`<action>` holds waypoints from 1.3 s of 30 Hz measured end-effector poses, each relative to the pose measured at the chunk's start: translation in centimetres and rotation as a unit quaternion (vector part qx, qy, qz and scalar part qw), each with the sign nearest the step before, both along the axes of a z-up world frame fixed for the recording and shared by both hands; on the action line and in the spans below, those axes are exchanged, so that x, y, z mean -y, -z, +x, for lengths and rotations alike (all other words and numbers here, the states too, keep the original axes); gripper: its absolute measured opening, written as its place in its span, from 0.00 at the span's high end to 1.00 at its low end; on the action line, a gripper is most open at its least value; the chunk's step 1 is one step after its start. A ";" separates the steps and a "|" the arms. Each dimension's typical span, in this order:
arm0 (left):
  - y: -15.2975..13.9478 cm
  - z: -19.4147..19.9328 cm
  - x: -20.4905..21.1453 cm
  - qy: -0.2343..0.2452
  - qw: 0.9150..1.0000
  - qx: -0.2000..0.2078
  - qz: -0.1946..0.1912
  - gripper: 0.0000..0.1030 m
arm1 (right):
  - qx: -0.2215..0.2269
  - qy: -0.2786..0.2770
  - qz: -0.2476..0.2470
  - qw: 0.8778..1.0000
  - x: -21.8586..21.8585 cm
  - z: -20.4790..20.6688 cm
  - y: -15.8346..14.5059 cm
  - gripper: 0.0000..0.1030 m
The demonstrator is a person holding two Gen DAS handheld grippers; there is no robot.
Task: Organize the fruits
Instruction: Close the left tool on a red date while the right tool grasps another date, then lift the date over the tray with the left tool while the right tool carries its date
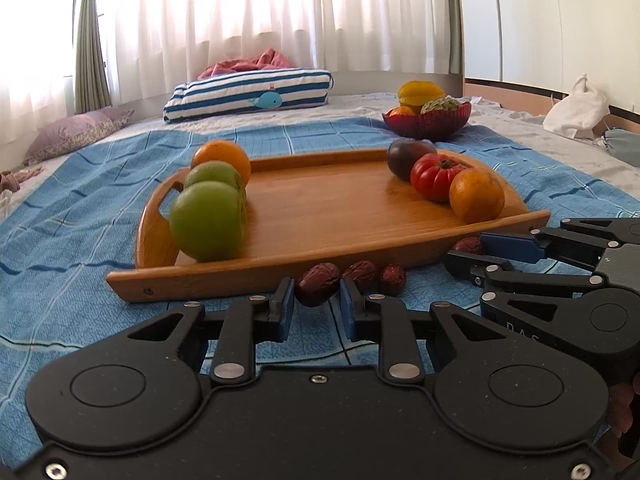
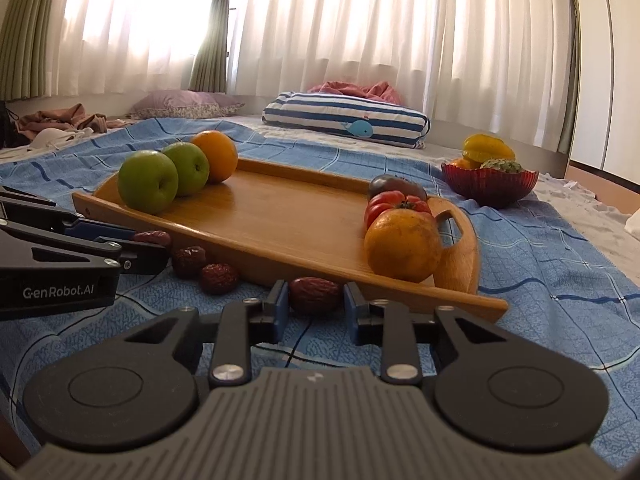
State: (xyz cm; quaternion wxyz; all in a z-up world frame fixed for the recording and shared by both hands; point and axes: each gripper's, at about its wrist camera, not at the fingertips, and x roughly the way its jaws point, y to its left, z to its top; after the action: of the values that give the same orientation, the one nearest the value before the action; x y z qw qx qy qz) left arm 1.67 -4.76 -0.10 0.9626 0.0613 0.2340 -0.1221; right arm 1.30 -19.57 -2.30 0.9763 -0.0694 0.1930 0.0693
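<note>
Squeezing a red date [image 1: 318, 289] at the frame's lower middle, the left gripper [image 1: 316, 304] has its jaws almost shut on it; the date's long side tilts up-right. The right gripper [image 2: 316, 304] pinches another date [image 2: 315, 294] lying sideways. Both sit on the blue blanket [image 1: 80, 200] just below the wooden tray [image 1: 320, 200].

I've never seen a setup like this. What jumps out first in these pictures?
A wooden tray on a blue bedspread, with green apples and an orange at one end, tomatoes and another orange at the other. In front of it lie dried red dates; the left gripper and right gripper each pinch one. A red bowl of fruit sits behind.
</note>
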 end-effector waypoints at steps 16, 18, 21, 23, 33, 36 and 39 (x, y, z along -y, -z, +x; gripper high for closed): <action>-1.8 0.1 0.2 -0.011 1.000 0.007 -0.016 0.78 | 0.017 0.001 0.019 1.000 -0.9 -0.2 -2.0 0.67; -2.1 0.3 0.1 -0.013 1.000 0.009 -0.021 0.78 | 0.021 0.001 0.022 1.000 -0.9 0.0 -2.4 0.67; -2.5 0.7 0.0 -0.012 1.000 0.014 -0.025 0.78 | 0.025 0.001 0.027 0.999 -1.0 0.2 -3.0 0.67; -2.7 1.0 0.0 -0.010 0.999 0.016 -0.026 0.78 | 0.028 0.003 0.029 0.999 -1.1 0.4 -3.3 0.67; -3.6 2.7 0.1 -0.002 0.999 0.018 -0.034 0.78 | 0.034 0.009 0.036 0.999 -1.3 1.6 -4.4 0.67; -3.7 3.3 0.3 0.000 0.999 0.018 -0.032 0.78 | 0.028 0.011 0.045 0.999 -1.2 2.3 -4.4 0.67; -3.6 3.9 0.4 0.000 0.999 0.015 -0.033 0.78 | 0.018 0.017 0.055 0.998 -1.1 2.9 -4.3 0.67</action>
State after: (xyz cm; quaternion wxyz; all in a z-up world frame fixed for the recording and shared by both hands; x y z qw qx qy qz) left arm 5.56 -5.13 3.53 0.9676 0.0315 0.2151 -0.1286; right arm 4.18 -18.52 1.99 0.9830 -0.0137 0.1722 0.0618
